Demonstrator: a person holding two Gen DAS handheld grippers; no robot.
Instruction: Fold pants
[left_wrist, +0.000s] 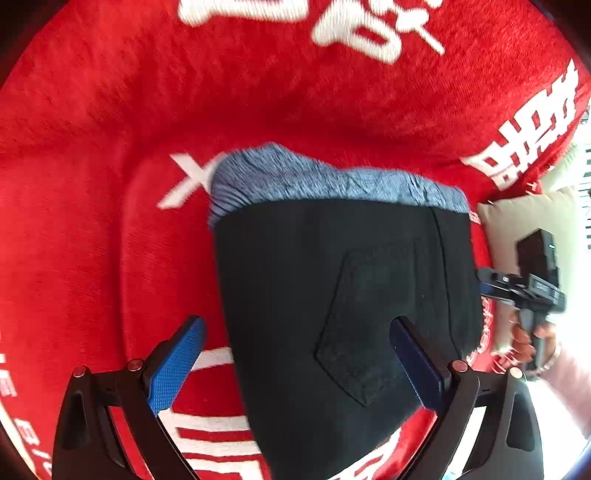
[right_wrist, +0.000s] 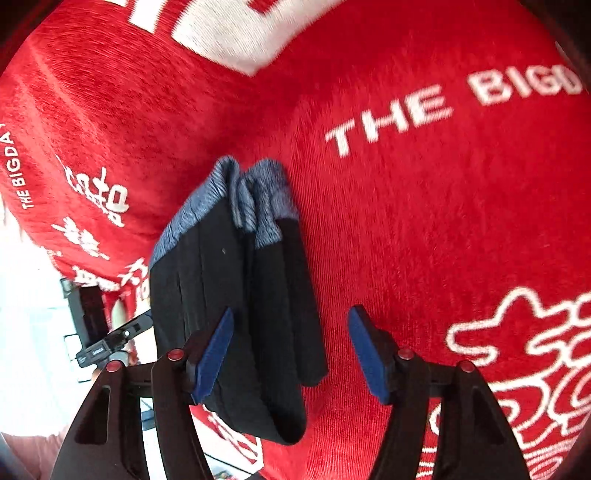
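Black pants (left_wrist: 314, 295), folded into a compact stack, lie on a red blanket (left_wrist: 92, 221) printed with white lettering. A blue-grey knit waistband (left_wrist: 332, 184) shows along the far end of the stack; a stitched back pocket (left_wrist: 369, 325) faces up. In the right wrist view the same pants (right_wrist: 229, 295) appear edge-on, several layers visible, the waistband (right_wrist: 255, 199) bunched at the far end.

Left gripper (left_wrist: 295, 365): fingers spread wide, blue pads on either side of the near end of the stack, one over red cloth, one over the black fabric. Not pressing on anything.

Right gripper (right_wrist: 291, 354): fingers apart, the pants' near edge between the pads, not clamped.

A cream cushion (left_wrist: 524, 221) sits past the blanket's edge. The person's hand (left_wrist: 524, 339) grips the other tool's handle at frame right.
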